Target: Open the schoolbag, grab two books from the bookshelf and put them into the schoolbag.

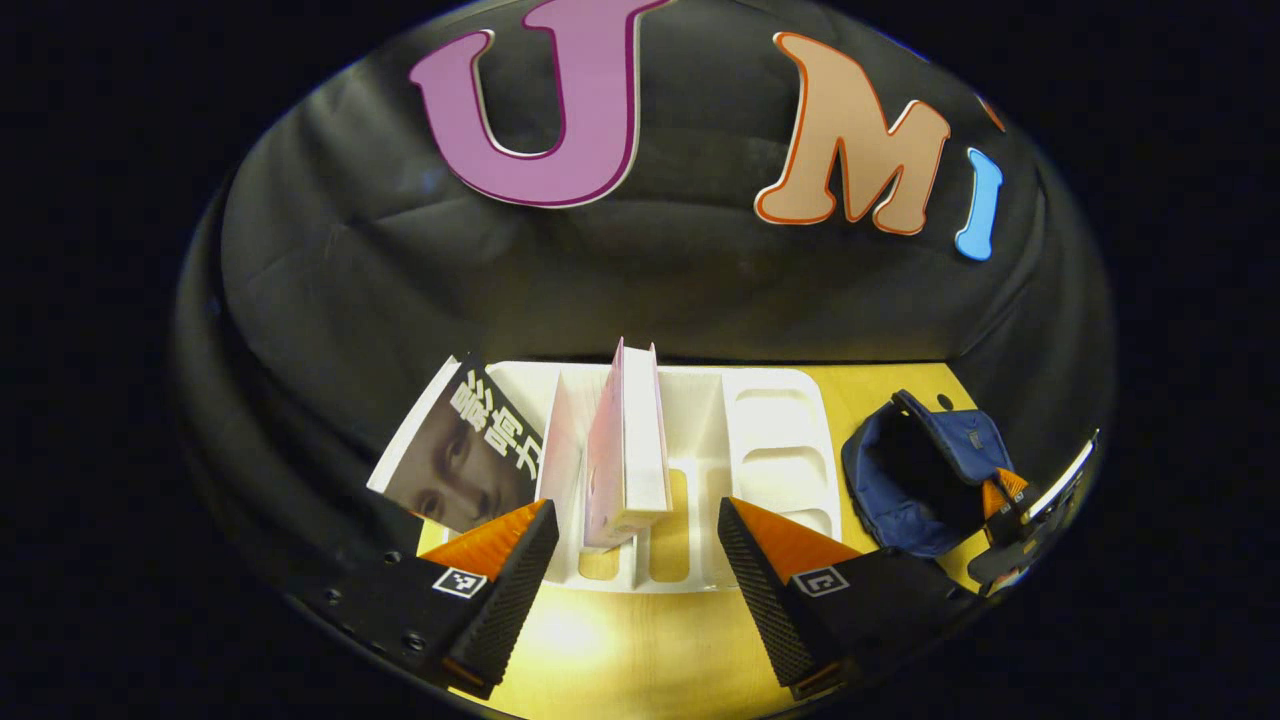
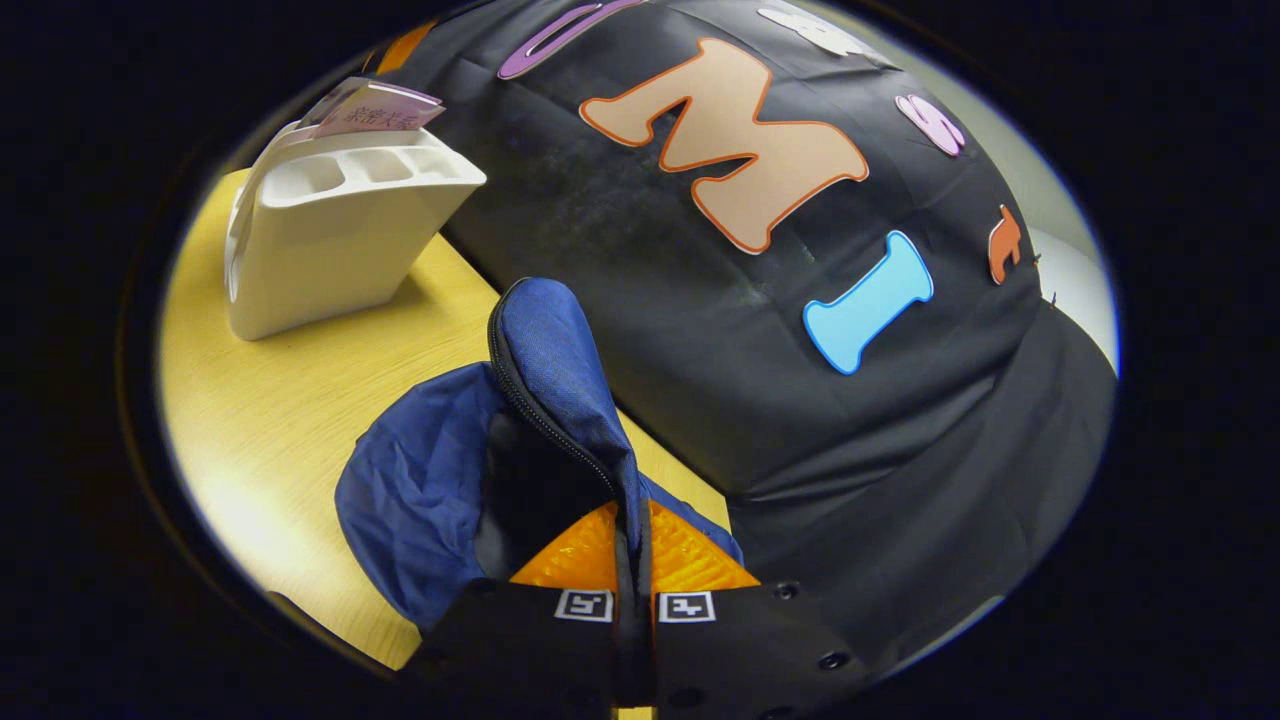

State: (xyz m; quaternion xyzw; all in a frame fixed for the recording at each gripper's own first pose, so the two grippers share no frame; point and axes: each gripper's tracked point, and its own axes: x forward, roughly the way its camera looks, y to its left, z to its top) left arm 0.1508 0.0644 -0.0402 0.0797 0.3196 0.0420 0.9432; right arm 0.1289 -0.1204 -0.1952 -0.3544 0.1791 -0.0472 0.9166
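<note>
So the schoolbag [image 2: 440, 490] is already unzipped and sitting on the yellow counter [image 2: 290, 400], just right of the white bookshelf [image 1: 770, 440]. The right gripper [image 2: 635, 560] has its fingers clenched on the bag's flap [image 2: 560, 370], pinching the zipper edge and propping it up so the mouth gapes open. You can see the same thing from the left gripper view, off at the right edge, where the right gripper [image 1: 1010, 500] sits against the bag [image 1: 920, 470].

The left gripper [image 1: 635, 560] is lined up on the pink book [image 1: 625, 450] standing upright in the shelf, fingers spread wide with nothing between them, one on each side of the book's near edge. A second book with a dark cover [image 1: 465, 450] leans at the shelf's left end.

Tips for the grab, the way it looks from here: push in a bit deeper so the fingers land on the covers and not just the corner, squeeze square across the thickness, then lift straight up so it clears the divider. The right side should probably just hold that flap steady and high, otherwise the opening could flop shut before the book gets there.
</note>
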